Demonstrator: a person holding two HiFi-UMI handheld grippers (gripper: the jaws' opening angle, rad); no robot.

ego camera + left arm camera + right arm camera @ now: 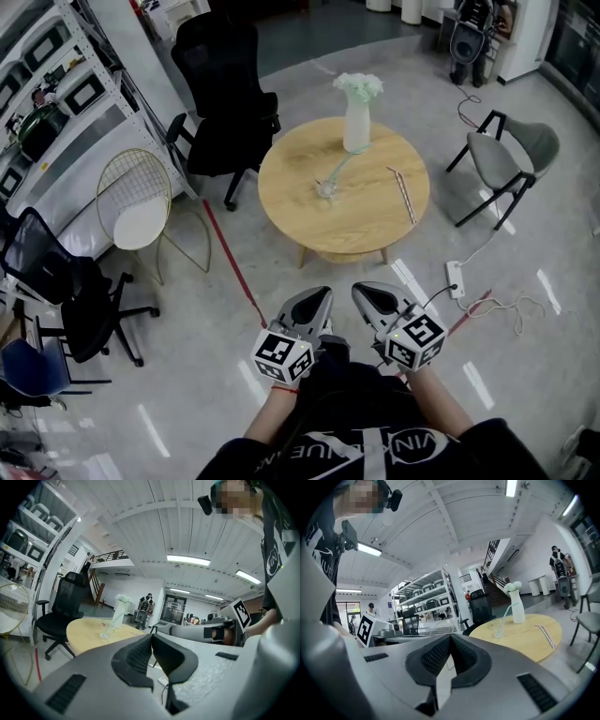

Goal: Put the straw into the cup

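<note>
Left gripper [152,636]: jaws shut tip to tip, nothing between them. Right gripper [450,637]: the same, jaws closed and empty. Both are held low in front of the person's black shirt [375,441], side by side with tips pointing toward the table. A marker cube [283,356] sits on the left one and another cube [415,339] on the right.

Floor [187,394]: grey and glossy. A red strip [234,267] runs on it from near the left gripper toward the black chair. A white power strip [456,279] lies to the right, with cable trailing from it.

Table [356,225]: round, light wood, well apart from both grippers. The straw [405,194] is striped and lies flat on the right part of the top. It is not touching the cup or the vase. The cup [325,189] is clear glass and stands upright near the table's middle, left of the straw. A green straw [339,169] already stands in it, leaning toward the vase. The vase [357,122] is white with pale flowers, at the far edge behind the cup.

Around the table: wire chair [136,197] to the left, black chair [225,94] at far left, grey chair [511,155] to the right. Shelving [66,84] runs along the left wall.
</note>
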